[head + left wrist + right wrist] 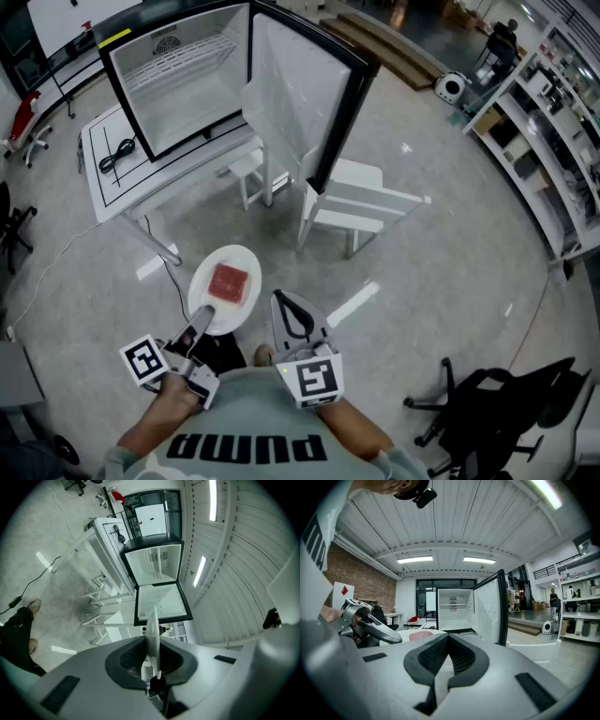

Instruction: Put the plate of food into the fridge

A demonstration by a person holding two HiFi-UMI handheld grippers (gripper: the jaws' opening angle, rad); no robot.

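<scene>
Head view: only legible writing is PUMA, black caps on grey-green shirt (253, 448), upside down from this angle; both grippers carry cubes w/ black-and-white square markers. Plate (225, 286) is round, white, smooth, held out over the floor, well short of the fridge (187, 75); food (228, 282) is a flat red square slab at plate centre. Left gripper (200, 325) has the plate's near rim: left gripper view shows the rim edge-on betw. dark ribbed pads, jaws narrowly apart and pressed on it. Right gripper (287, 305) sits just beside the plate, not touching; right gripper view shows jaws closed tip to tip, nothing betw. them. Fridge is small, black frame, white interior w/ wire shelf, door (300, 84) swung wide open; stands on a white table (103, 183) w/ a coiled black cable (117, 155). White slatted chair (366, 202) by the door, black office chair (497, 403) lower right. Floor (422, 281) grey polished concrete, glossy. Shelving (553, 122) along right wall; brick wall (351, 581) and white ribbed ceiling (440, 531) w/ strip lights (415, 559).
</scene>
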